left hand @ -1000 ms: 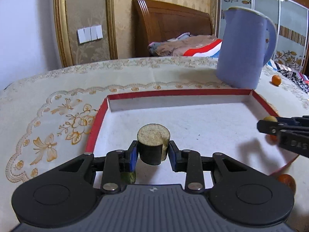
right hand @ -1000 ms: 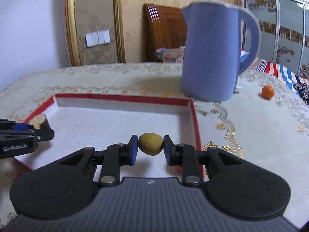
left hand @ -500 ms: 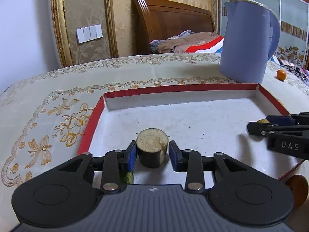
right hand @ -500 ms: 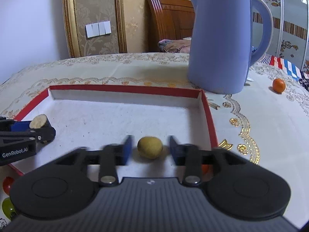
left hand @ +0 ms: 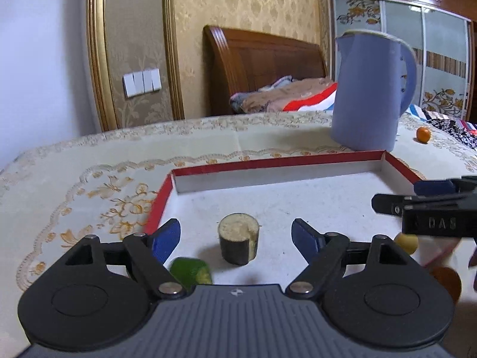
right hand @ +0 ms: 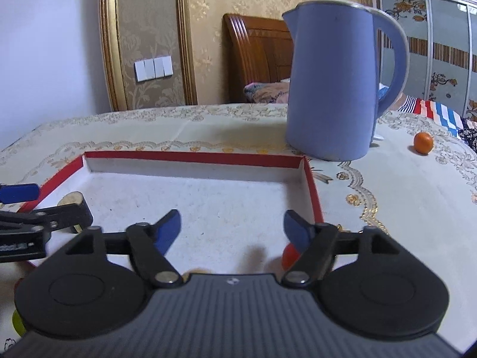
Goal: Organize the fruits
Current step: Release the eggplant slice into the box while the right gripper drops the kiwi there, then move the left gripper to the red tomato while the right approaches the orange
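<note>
A shallow white tray with a red rim (left hand: pixel 268 163) lies on the table. A dark cylindrical fruit piece (left hand: pixel 238 243) with a pale cut top stands in it, free between the widening fingers of my left gripper (left hand: pixel 235 225), whose jaws are opening. A small yellow fruit (left hand: pixel 406 243) lies in the tray under my right gripper (left hand: pixel 417 205). In the right wrist view my right gripper (right hand: pixel 232 219) is opening with nothing between its pads; the yellow fruit (right hand: pixel 195 271) is almost hidden under its body. The fruit piece (right hand: pixel 71 198) shows behind my left gripper (right hand: pixel 44 219).
A tall blue kettle (left hand: pixel 369 95) stands behind the tray's far right corner, with a small orange (left hand: pixel 423 134) beyond it. A green fruit (left hand: pixel 190 271) lies under my left finger. Orange-red fruits (left hand: pixel 447 277) (right hand: pixel 290 256) sit near the tray's near right edge.
Both grippers opened wide. The left let go of the dark fruit piece and the right let go of the yellow fruit; both now rest in the tray. Both grippers drew back a little.
</note>
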The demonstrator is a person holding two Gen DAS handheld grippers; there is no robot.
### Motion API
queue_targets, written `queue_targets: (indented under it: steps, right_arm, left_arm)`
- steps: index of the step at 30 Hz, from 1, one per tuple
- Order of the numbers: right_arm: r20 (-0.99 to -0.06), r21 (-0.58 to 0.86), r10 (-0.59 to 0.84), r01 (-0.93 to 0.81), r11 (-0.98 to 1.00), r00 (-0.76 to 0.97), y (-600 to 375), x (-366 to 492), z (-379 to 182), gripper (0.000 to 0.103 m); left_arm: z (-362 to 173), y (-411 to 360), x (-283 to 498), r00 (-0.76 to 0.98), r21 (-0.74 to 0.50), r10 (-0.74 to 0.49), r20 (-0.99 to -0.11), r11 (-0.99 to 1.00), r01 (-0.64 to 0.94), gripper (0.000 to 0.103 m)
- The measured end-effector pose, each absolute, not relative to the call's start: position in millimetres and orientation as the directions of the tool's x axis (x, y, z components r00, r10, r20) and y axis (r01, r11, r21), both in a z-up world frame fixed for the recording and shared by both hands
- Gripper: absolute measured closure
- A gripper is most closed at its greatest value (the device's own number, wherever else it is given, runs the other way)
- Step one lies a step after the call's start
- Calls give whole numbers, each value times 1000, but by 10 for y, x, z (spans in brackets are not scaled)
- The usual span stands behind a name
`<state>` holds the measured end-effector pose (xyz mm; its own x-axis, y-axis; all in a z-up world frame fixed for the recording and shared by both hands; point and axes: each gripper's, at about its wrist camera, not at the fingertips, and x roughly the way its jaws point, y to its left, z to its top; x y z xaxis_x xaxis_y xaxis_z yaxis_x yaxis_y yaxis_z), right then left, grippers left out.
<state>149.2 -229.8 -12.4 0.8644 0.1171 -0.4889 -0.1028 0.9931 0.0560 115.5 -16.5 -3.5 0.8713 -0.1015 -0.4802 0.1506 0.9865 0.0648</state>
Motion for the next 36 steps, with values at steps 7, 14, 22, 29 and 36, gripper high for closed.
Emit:
queue_targets:
  steps: [7,14,22,29,36]
  right_arm:
    - [-440,104,139,-103,989,887,-2387,1323,-75,20]
    - [-422,112,153,-116,987,894,-2410,1065,-59,19]
    - [-354,127,133,-93,988,926,-2590,547,-44,13]
    - [-399,184,163,-95,978,902,-2714,478,-116,13]
    - [-452,204,193,-109,973,871,-2827,241,-159,13]
  left_arm:
    - [3,225,647,892,-35,-144,-429,989,143,12]
    - [-71,367,474,865,-61,-198,-462,980,192,12]
    - [-194,237,505,828,4,-189,-528,974,225,12]
    - [-255,140,524,822,66,-146,-551,974,217,12]
    - [-285,169,557,799,43,-170,-577,970,237,45]
